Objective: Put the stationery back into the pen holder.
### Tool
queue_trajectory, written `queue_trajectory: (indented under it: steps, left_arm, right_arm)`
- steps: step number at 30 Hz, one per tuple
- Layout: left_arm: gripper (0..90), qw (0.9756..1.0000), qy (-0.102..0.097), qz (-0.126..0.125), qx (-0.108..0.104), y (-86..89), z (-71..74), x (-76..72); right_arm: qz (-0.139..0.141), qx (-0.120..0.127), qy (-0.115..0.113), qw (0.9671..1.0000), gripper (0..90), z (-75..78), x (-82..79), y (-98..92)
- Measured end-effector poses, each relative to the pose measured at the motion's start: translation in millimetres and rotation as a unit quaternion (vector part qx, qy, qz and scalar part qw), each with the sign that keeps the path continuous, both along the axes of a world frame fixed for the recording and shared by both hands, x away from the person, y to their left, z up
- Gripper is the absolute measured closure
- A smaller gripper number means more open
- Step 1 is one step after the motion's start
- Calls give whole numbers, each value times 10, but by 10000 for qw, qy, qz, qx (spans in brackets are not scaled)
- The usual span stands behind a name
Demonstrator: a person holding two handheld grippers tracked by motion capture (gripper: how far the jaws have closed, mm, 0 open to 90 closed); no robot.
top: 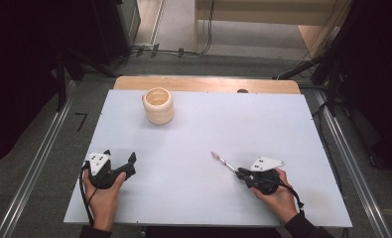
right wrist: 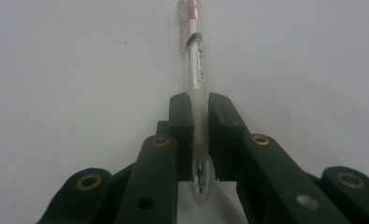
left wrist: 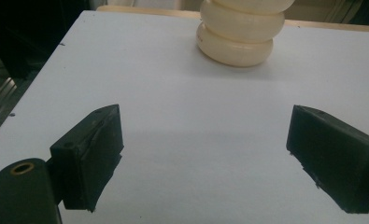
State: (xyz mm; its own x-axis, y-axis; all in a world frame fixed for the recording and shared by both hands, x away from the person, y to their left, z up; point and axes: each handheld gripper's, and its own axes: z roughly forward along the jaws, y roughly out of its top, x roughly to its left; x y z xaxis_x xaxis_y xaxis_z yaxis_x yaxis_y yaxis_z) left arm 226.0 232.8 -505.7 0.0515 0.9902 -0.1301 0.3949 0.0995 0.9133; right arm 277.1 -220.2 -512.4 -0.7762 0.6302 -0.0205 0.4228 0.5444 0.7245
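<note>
A clear pen (right wrist: 195, 56) with a pink cap lies on the white table (top: 203, 129), pointing away to the upper left in the high view (top: 222, 160). My right gripper (right wrist: 200, 109) is shut on its tip end, both black pads pressed against the barrel; in the high view this gripper (top: 241, 172) sits at the front right. A cream ribbed cup (top: 158, 105) stands upright at the back left, and its lower rings (left wrist: 238, 32) appear ahead of my left gripper (left wrist: 205, 135). That left gripper (top: 120, 157) rests open at the front left with bare table between its jaws.
A wooden strip (top: 206, 84) borders the table's far edge. Metal rails (top: 39, 163) run along both sides on the grey floor, and cables (top: 173, 51) lie beyond the table. The white surface between cup and pen is bare.
</note>
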Motion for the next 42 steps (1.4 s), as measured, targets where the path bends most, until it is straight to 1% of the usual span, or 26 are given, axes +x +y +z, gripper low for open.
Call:
queue_trajectory:
  steps: [6, 9, 10, 12, 13, 17, 19, 24, 26, 27, 35, 36, 42]
  left_arm:
    - [113, 10000, 2, 7, -8, 4, -1, -1]
    - [114, 10000, -7, 4, -5, 3, 0, -1]
    - [114, 10000, -7, 4, -5, 3, 0, -1]
    - [114, 10000, 3, -1, 7, 1, 0, -1]
    - [113, 10000, -9, -4, 2, 0, -1, 0]
    - [113, 10000, -1, 19, 1, 5, -1, -2]
    - [114, 10000, 1, 19, 3, 6, -1, -2]
    - [114, 10000, 0, 19, 7, 5, 0, -5]
    - [114, 10000, -10, 23, 12, 6, 1, -6]
    - [114, 10000, -6, 24, 14, 7, 1, -6]
    - [114, 10000, 8, 33, 11, 9, -3, -4]
    - [114, 10000, 9, 33, 10, 9, -3, -4]
    - [114, 10000, 16, 23, 15, 10, -8, -1]
  right_arm:
    - [-15, 3, -35, 10000, 785, 11, 3, -1]
    - [-51, 86, -90, 9999, 785, 52, 2, -19]
    - [-41, 102, -140, 9998, 785, 69, 6, -24]
    - [-71, 161, -155, 9997, 785, 106, 7, -26]
    - [-58, 175, -212, 9996, 785, 121, 18, -30]
    - [-58, 225, -241, 9994, 785, 165, 43, -27]
    - [-74, 231, -220, 9995, 785, 174, 44, -21]
    - [-43, 270, -293, 9992, 785, 215, 78, 27]
    - [-47, 294, -284, 9992, 785, 225, 86, 38]
    - [-23, 302, -324, 9990, 784, 243, 108, 62]
    - [22, 392, -354, 9986, 785, 285, 188, 159]
    - [55, 401, -391, 9984, 785, 298, 211, 187]
    - [83, 447, -374, 9983, 785, 314, 254, 264]
